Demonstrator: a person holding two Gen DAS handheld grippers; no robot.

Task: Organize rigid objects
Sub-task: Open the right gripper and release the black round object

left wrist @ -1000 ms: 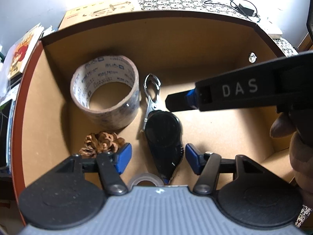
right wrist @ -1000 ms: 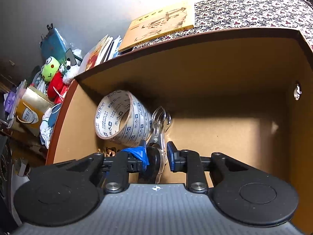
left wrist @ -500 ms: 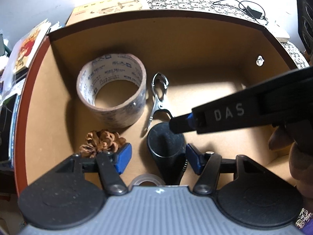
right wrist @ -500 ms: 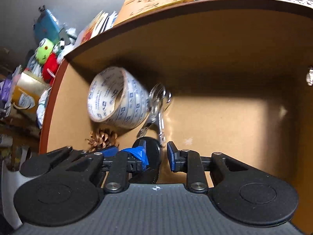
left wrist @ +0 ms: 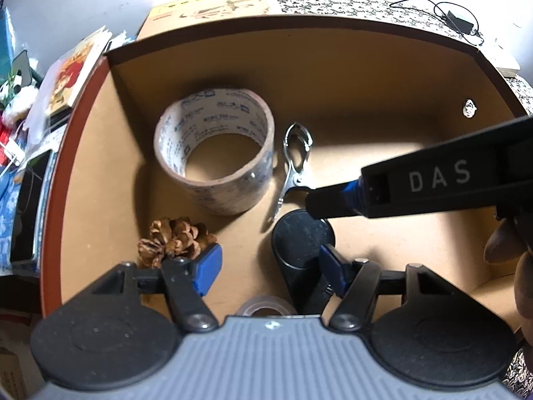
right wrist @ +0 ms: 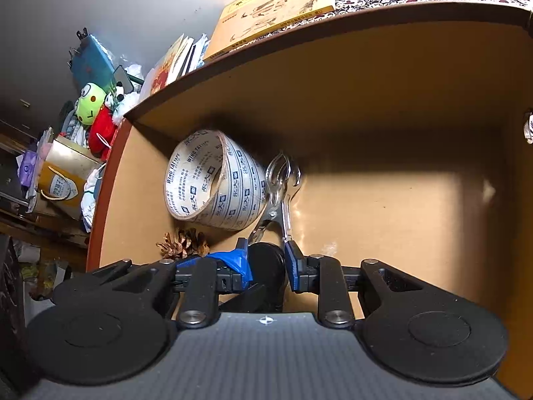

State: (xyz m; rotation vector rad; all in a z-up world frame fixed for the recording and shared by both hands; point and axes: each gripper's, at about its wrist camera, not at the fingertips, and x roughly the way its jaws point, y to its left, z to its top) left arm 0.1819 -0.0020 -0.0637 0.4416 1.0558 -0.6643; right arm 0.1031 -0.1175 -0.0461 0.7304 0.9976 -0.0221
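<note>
A brown open box (left wrist: pixel 333 66) holds a large printed tape roll (left wrist: pixel 230 196), a metal clip (left wrist: pixel 294 163), a pine cone (left wrist: pixel 173 240) and a black teardrop-shaped case (left wrist: pixel 299 243). My left gripper (left wrist: pixel 269 266) hangs open over the box's near side, and the case's narrow end runs under its right finger. My right gripper (left wrist: pixel 311 203) reaches in from the right. In the right wrist view it (right wrist: pixel 266 263) is shut on the case's round end (right wrist: pixel 266 260), just in front of the clip (right wrist: pixel 283 180) and the tape roll (right wrist: pixel 226 186).
A small clear tape roll (left wrist: pixel 263 305) lies by the box's near wall. The right half of the box floor (right wrist: pixel 399 216) is bare. Books (right wrist: pixel 276 10), plush toys (right wrist: pixel 93 113) and a bag stand outside on the left. A hand (left wrist: pixel 509 250) holds the right gripper.
The right gripper has drawn the black case toward the near side, off the clip's tip. The left gripper has pulled back a little and stays open.
</note>
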